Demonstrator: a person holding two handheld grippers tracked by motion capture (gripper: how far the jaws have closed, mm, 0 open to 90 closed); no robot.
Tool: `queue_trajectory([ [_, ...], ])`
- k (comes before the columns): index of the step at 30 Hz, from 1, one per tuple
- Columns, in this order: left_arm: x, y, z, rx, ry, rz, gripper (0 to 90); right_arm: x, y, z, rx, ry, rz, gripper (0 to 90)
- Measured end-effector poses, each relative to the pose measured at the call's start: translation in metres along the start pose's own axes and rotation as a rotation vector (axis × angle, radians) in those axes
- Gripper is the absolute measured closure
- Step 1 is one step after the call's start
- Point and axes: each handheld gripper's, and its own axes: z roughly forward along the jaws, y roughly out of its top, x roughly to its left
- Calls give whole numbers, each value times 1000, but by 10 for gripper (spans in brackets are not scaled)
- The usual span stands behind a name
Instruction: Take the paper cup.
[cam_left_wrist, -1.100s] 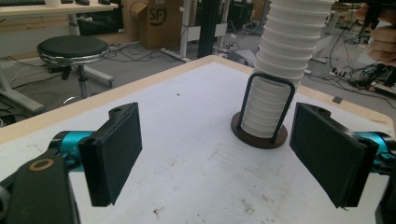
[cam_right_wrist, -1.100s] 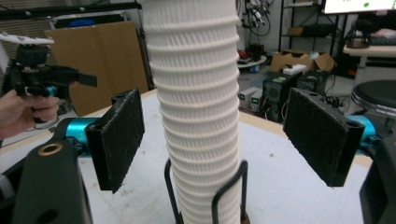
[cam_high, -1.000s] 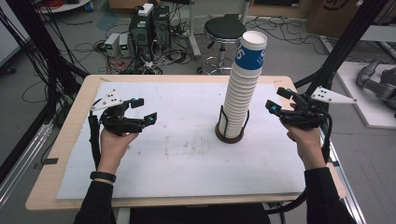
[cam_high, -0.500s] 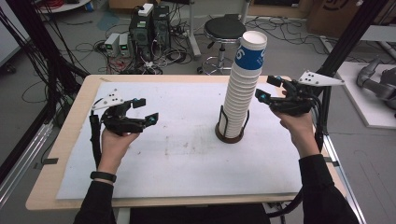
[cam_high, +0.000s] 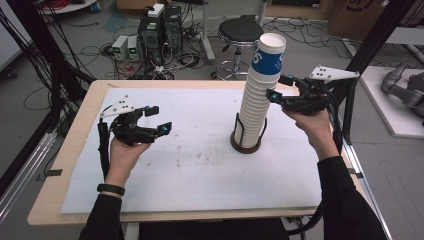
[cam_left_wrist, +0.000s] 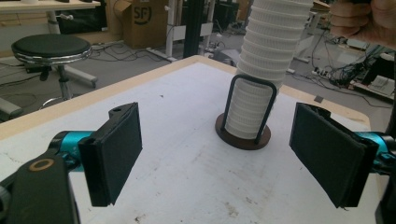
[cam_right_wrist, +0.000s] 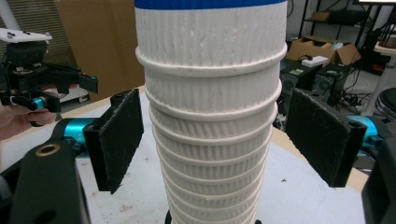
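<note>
A tall stack of white ribbed paper cups (cam_high: 259, 95), the top one banded blue, stands upright in a dark wire holder (cam_high: 246, 144) right of the table's middle. My right gripper (cam_high: 278, 86) is open at the stack's upper part, on its right side. In the right gripper view the stack (cam_right_wrist: 210, 116) rises between the two pads (cam_right_wrist: 116, 140), with a gap on each side. My left gripper (cam_high: 160, 119) is open and holds nothing, hovering over the mat at the left. In the left gripper view it (cam_left_wrist: 224, 156) faces the holder (cam_left_wrist: 243, 135) and stack (cam_left_wrist: 268, 51).
A white mat (cam_high: 200, 165) covers the wooden table (cam_high: 60, 210). Behind the table are a black stool (cam_high: 240, 32), computer boxes (cam_high: 157, 22) and cables on the floor. Black frame posts (cam_high: 370, 45) stand at the right, close to my right hand.
My right gripper has moved left and upward, from beside the stack's lower half to its upper part, so the cups now stand between its jaws. The left gripper has stayed where it was.
</note>
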Motion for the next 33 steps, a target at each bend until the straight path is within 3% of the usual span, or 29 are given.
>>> queue_trajectory([
  [11, -3, 0, 6, 14, -22, 1, 170, -1, 3, 15, 21, 9, 6, 172],
  [22, -8, 3, 15, 22, -50, 7, 170, -2, 4, 22, 4, 11, -2, 144],
  [30, -14, 18, 25, 8, -82, 12, 170, -2, 4, 23, -4, -2, -3, 147],
  [33, -18, 28, 31, -6, -111, 8, 170, -2, 4, 24, -6, -3, -11, 148],
])
